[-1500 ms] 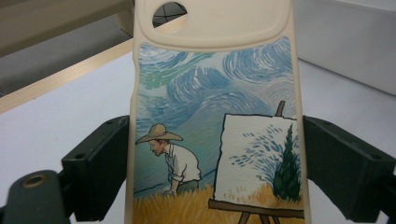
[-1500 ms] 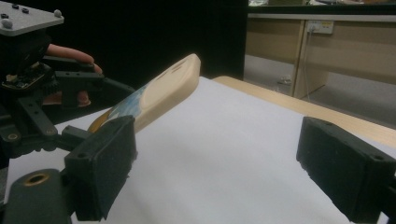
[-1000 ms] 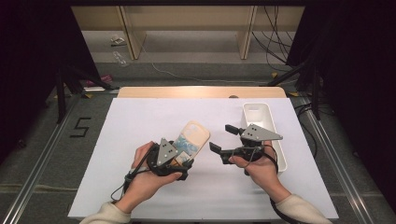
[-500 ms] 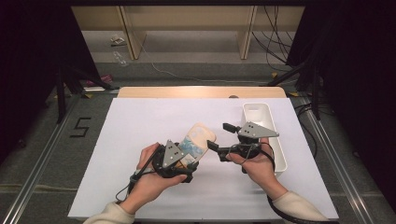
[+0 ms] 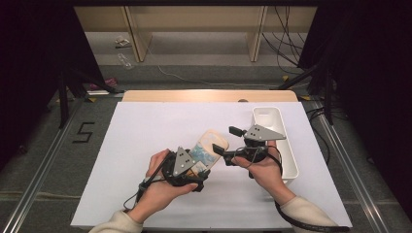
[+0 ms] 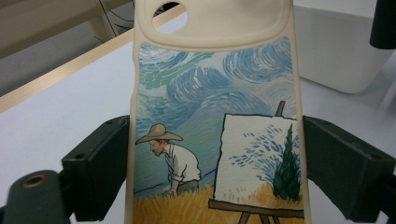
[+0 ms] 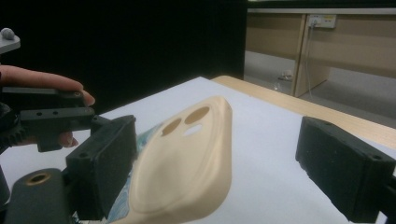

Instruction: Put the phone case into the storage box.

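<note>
At the middle of the white table (image 5: 145, 145), the left gripper (image 5: 197, 167) pinches a cream phone case (image 5: 210, 145) by its two long edges; in the left gripper view the black jaws press flat on both sides of the case (image 6: 215, 116), whose painted panel shows swirled sky, a man in a straw hat and an easel. The left hand (image 5: 160, 187) lies low, forearm coming in from the near edge, and the case slants up and away from it. The right gripper (image 5: 224, 145) points leftward at the case's camera end with its jaws spread; in its own view the case (image 7: 187, 163) sits between them, close to the left jaw and well apart from the right. The right hand (image 5: 260, 167) wraps the gripper body. Since a second ago both grippers have drawn together and the right one's jaws now reach round the case's tip. A white tray (image 5: 286, 145) stands just beside the right hand, towards the table's right edge.
</note>
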`<state>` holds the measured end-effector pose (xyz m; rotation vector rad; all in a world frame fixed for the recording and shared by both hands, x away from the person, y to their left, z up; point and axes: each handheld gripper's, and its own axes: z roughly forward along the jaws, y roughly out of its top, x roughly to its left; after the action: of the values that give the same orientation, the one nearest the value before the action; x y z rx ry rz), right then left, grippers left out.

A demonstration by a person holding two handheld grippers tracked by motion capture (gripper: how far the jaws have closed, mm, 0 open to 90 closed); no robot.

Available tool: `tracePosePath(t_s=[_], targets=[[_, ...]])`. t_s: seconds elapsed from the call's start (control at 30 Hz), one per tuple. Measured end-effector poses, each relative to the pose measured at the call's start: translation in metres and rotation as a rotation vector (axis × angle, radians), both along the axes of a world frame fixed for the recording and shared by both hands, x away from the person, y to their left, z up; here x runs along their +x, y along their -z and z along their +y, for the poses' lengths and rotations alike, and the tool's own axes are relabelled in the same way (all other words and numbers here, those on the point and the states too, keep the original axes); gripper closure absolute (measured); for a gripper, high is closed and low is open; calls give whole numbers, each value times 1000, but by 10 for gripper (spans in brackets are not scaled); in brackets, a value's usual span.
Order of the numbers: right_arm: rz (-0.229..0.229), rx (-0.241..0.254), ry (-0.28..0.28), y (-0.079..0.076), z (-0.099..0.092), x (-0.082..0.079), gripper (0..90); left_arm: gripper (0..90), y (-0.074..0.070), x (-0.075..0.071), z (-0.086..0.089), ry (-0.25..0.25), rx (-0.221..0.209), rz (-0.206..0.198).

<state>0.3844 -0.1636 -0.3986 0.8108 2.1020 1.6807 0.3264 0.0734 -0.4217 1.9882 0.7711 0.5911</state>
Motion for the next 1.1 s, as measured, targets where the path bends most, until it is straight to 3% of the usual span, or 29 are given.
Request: tracePosePath(t_s=[1.1], targets=[[35, -1, -3, 4, 8, 10, 141, 118, 3, -1, -5, 20, 6, -2]])
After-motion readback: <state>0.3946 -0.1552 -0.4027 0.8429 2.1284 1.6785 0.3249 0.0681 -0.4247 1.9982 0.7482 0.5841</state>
